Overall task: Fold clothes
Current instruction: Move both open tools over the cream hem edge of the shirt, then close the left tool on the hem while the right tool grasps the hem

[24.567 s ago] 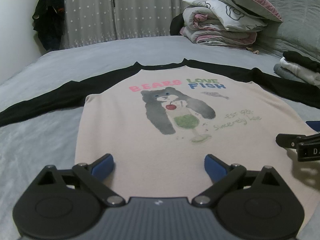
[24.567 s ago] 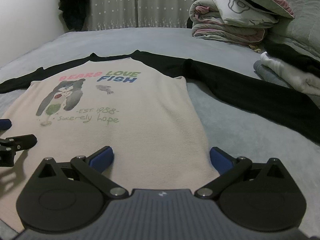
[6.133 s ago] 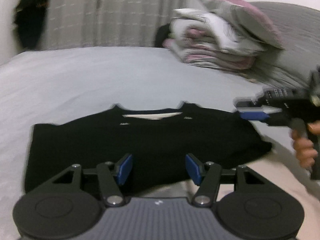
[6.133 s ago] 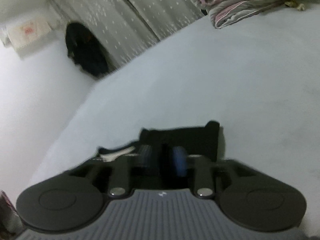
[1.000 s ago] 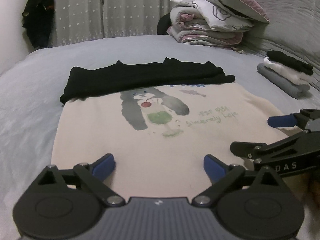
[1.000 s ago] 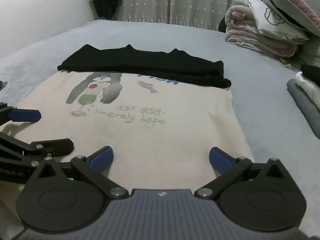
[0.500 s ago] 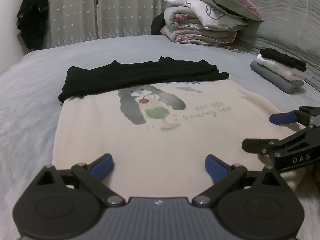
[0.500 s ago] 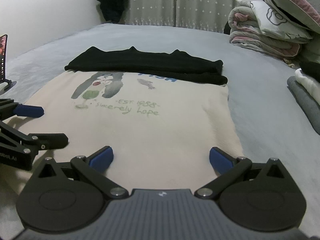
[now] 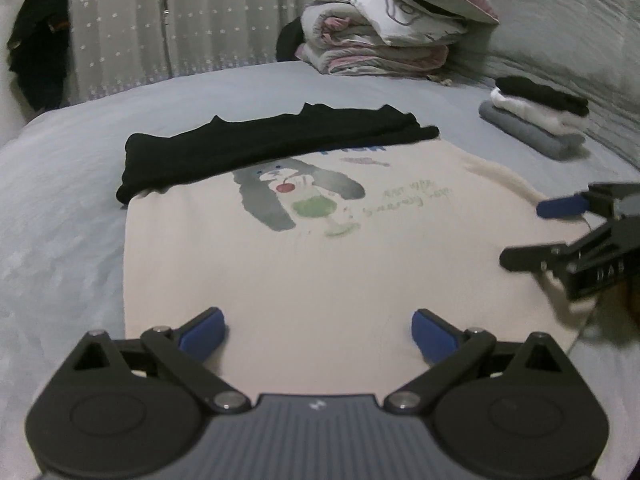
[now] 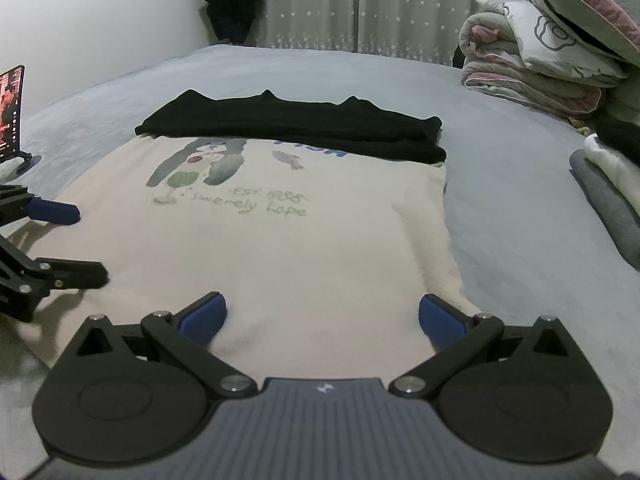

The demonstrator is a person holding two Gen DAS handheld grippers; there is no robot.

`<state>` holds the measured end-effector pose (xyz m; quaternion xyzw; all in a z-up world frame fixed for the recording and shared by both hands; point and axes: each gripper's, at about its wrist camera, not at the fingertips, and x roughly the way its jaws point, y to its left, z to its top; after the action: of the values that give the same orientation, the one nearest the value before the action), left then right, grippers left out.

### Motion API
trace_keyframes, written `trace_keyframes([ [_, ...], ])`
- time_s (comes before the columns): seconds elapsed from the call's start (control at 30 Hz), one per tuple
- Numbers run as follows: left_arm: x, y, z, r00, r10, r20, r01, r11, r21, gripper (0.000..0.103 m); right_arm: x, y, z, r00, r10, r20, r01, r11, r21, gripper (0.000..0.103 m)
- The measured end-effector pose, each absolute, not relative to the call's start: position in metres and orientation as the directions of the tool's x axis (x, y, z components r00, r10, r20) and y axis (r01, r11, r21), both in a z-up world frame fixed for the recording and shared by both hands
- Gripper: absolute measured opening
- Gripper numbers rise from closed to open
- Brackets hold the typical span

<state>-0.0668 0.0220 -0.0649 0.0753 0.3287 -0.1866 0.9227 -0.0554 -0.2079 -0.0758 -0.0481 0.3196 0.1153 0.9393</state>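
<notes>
At the shirt's near hem | left gripper level, fingers spread wide | right gripper at its 3 o'clock, level, also spread, holding nothing

Left hand-held gripper gapes wide over the cream shirt's hem — black sleeves folded across top.

Cream shirt w/ grey bear print, black sleeves.
</notes>
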Motion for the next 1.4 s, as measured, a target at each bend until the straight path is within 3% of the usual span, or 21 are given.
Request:
trace_keyframes([
  [0.7,-0.097,0.07,-0.059,0.661,-0.356,-0.661,0.484,0.875,0.011,0.102,-0.083,-0.235,-0.068,0.721,0.214,-0.659,-0.283,0.959,0.001,0.103],
  [1.03,-0.089,0.107,-0.049,0.599,-0.295,-0.744,0.37,0.926,-0.068,0.102,-0.081,-0.254,-0.053,0.696,0.149,-0.702,-0.218,0.976,-0.009,0.103],
  [1.23,-0.085,0.128,-0.042,0.581,-0.269,-0.768,0.31,0.946,-0.096,0.102,-0.076,-0.283,-0.045,0.67,0.19,-0.718,-0.125,0.982,0.142,0.103],
  [1.3,-0.083,0.135,-0.041,0.563,-0.29,-0.774,0.298,0.945,-0.137,0.097,-0.073,-0.295,-0.044,0.641,0.233,-0.732,-0.089,0.969,0.231,0.103],
  [1.4,-0.081,0.144,-0.04,0.535,-0.343,-0.772,0.29,0.933,-0.213,0.089,-0.069,-0.308,-0.044,0.594,0.305,-0.744,-0.051,0.938,0.344,0.09],
])
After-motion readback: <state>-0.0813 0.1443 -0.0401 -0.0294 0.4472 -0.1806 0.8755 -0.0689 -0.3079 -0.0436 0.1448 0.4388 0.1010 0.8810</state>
